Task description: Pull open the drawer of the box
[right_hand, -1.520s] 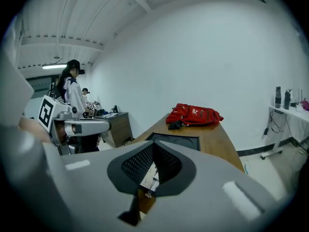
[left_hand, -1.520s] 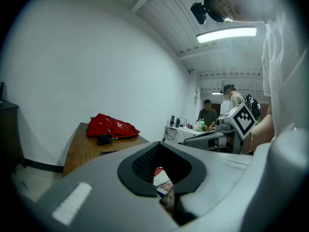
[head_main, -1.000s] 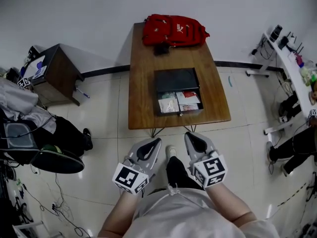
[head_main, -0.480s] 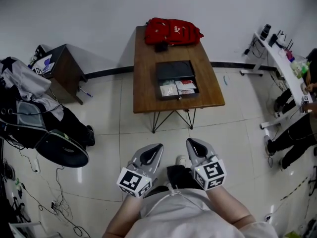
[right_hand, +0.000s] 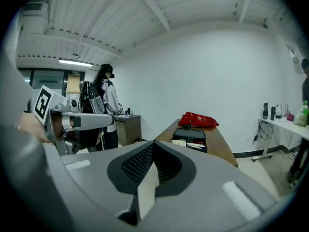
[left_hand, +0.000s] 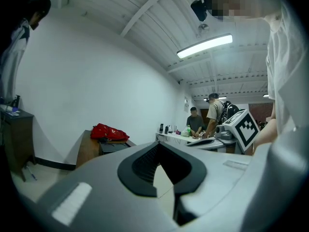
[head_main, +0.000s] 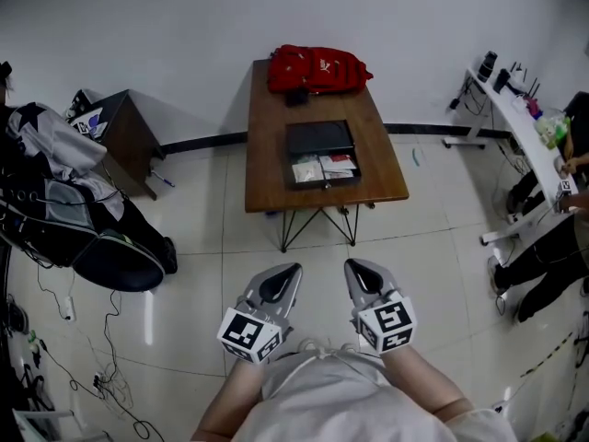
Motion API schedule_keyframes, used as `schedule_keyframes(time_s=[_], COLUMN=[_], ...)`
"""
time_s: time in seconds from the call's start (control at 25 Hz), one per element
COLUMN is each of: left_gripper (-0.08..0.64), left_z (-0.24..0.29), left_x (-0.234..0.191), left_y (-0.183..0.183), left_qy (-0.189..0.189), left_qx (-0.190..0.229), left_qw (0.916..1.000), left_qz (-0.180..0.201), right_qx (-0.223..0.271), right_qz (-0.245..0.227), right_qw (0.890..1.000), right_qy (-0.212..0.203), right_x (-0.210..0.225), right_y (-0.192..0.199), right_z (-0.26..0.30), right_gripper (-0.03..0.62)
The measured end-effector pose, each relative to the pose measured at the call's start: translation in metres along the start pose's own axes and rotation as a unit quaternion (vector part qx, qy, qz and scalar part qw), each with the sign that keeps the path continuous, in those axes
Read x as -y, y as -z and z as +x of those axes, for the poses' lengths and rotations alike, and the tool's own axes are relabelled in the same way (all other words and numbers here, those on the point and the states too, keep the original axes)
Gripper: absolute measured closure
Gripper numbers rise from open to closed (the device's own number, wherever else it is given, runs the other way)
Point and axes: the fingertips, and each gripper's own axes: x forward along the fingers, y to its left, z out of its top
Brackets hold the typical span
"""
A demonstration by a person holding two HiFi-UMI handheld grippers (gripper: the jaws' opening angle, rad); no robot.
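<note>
Since we stepped back, the surface sits farther off, and the box, drawer already out toward us, lies straight ahead, well apart from left gripper and right gripper, both with fingers pressed together, empty.

Both grippers sit side by side low in the head view, apart from each other: the left gripper at about 7 o'clock, the right gripper at about 5 o'clock. The left one's tip leans toward 1 o'clock, the right one's toward 11 o'clock. Each has its jaws closed together with nothing between them. The left forearm and right forearm run back toward 6 o'clock
</note>
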Motion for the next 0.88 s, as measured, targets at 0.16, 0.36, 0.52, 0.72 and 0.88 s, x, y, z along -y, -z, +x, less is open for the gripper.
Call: schedule_keyframes(time_s=[0.16, 0.36, 0.52, 0.72, 0.88], left_gripper=[0.554, 0.554, 0.554, 0.554, 0.554], left_z=[-0.011, -0.003, -0.007, -0.017, -0.021], left_x=[0.013, 0.027, 0.031, 0.036, 0.041], left_y=[-0.001, 0.003, 0.002, 0.007, 0.014], left_qy=[0.000, -0.003, -0.009, -0.018, -0.022], left_qx=[0.005, 0.004, 0.006, 0.009, 0.009], left_qw=[1.0000, 1.0000, 0.9999, 0.9997, 0.9996], left_qz=[0.002, 0.004, 0.012, 0.011, 0.014], right_qx=[0.009, 0.013, 0.015, 0.017, 0.022], right_qz=[-0.008, -0.014, -0.019, -0.018, -0.017], right_qw=[1.000, 1.000, 1.000, 0.999, 0.999], right_qy=[-0.003, -0.013, -0.019, -0.023, -0.026], right_x=[-0.009, -0.005, -0.010, -0.014, -0.017], right_y=[-0.006, -0.004, -0.003, 0.004, 0.010], right_z=[-0.013, -0.025, -0.030, -0.038, -0.043], right_gripper=[0.588, 0.588, 0.588, 0.588, 0.588])
